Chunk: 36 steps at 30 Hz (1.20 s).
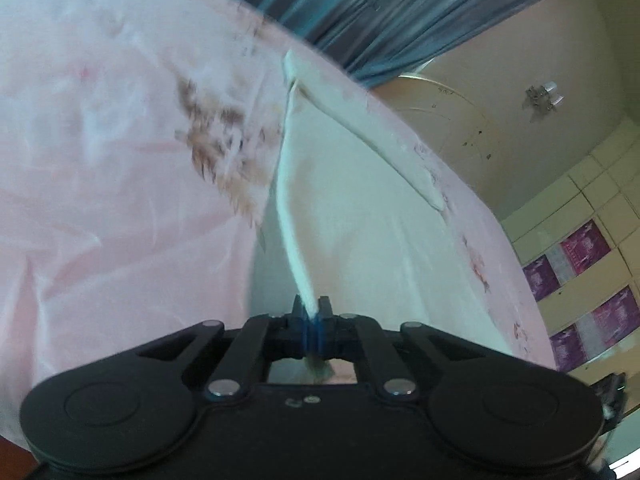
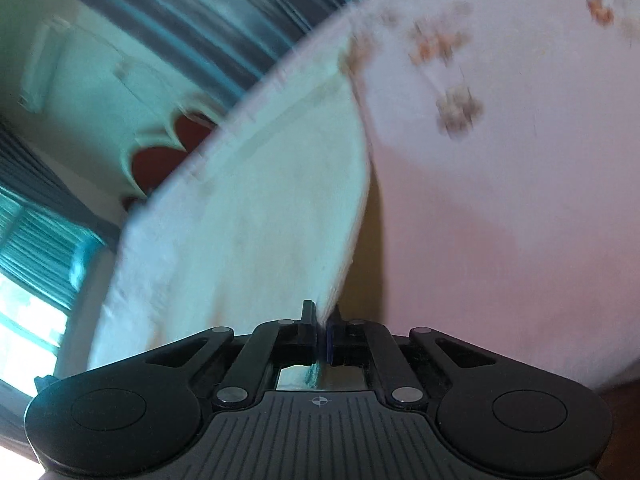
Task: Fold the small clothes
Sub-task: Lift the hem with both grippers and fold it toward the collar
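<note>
A small pale pink garment [image 1: 120, 168] with brown flower prints and a white lining hangs in the air and fills most of both views. My left gripper [image 1: 311, 306] is shut on a white edge of the garment, which runs up from between its fingers. My right gripper [image 2: 322, 314] is shut on another white edge of the same garment [image 2: 500, 208]. Both cameras tilt upward. The surface below is hidden.
Blue-grey curtains [image 1: 360, 12] hang behind the garment, also in the right wrist view [image 2: 192, 4]. A cream wall with purple posters [image 1: 584, 248] is at the right. A bright window [image 2: 28, 320] is at the lower left.
</note>
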Tool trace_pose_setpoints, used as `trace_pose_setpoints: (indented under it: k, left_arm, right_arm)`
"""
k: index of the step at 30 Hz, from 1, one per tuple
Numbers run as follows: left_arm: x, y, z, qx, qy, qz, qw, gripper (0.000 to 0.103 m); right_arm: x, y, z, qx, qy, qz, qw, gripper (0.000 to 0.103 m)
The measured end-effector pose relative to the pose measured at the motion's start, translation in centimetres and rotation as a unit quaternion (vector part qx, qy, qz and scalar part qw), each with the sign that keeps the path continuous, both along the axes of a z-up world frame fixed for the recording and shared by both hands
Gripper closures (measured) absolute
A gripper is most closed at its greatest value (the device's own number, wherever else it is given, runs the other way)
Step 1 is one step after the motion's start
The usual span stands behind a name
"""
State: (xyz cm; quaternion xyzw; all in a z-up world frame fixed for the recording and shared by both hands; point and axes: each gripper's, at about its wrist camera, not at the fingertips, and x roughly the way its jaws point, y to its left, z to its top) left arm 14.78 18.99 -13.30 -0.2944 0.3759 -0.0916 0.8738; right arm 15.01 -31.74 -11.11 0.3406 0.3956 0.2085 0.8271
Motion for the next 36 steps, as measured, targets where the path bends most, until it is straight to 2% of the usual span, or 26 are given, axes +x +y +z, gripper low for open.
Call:
trace_pose_setpoints:
  k: [1, 2, 3, 7, 11, 13, 17, 18, 21, 25, 31, 36]
  left_arm:
    - [0.3, -0.2, -0.3, 0.018, 0.013, -0.004, 0.9998, 0.099]
    - [0.7, -0.2, -0.9, 0.015, 0.024, -0.007, 0.9996, 0.099]
    - [0.8, -0.1, -1.3, 0.006, 0.027, -0.002, 0.9996, 0.099]
    - [0.7, 0.3, -0.6, -0.010, 0.011, 0.018, 0.9997, 0.099]
    - [1.2, 0.8, 1.1, -0.027, -0.031, 0.044, 0.9982, 0.099]
    - [1.7, 0.9, 2.5, -0.024, -0.060, 0.052, 0.9966, 0.099]
    - [4.0, 0.6, 6.1, -0.015, -0.111, 0.049, 0.9925, 0.099]
    - [5.0, 0.4, 7.1, -0.004, -0.122, 0.045, 0.9915, 0.099]
    - [8.3, 0.5, 9.1, -0.011, -0.145, 0.043, 0.9885, 0.099]
    - [15.2, 0.5, 10.2, -0.012, -0.155, 0.040, 0.9869, 0.099]
    - [24.8, 0.7, 9.6, -0.005, -0.140, 0.038, 0.9893, 0.099]
    - [31.9, 1.2, 6.9, 0.013, -0.091, 0.023, 0.9955, 0.099]
  right_arm:
    - [0.3, 0.3, -0.3, -0.029, 0.009, 0.008, 1.000, 0.100]
    - [0.7, 0.7, -0.9, -0.057, 0.026, 0.019, 0.998, 0.100]
    - [1.1, 0.8, -1.5, -0.064, 0.037, 0.024, 0.997, 0.100]
    - [1.0, 0.3, -0.2, -0.034, 0.009, 0.004, 0.999, 0.100]
    - [2.3, 0.3, 2.6, -0.039, -0.027, 0.000, 0.999, 0.100]
    - [3.3, 0.9, 4.0, -0.039, -0.042, 0.007, 0.998, 0.100]
    - [6.1, 2.3, 7.8, -0.081, -0.080, 0.030, 0.993, 0.100]
    - [7.0, 2.5, 8.6, -0.084, -0.091, 0.025, 0.992, 0.100]
    - [10.6, 3.0, 10.5, -0.096, -0.114, 0.001, 0.989, 0.100]
    - [17.0, 3.5, 11.7, -0.106, -0.117, -0.019, 0.987, 0.100]
    - [27.5, 4.2, 10.2, -0.107, -0.083, -0.048, 0.990, 0.100]
    - [35.1, 4.6, 6.7, -0.104, -0.039, -0.054, 0.992, 0.100]
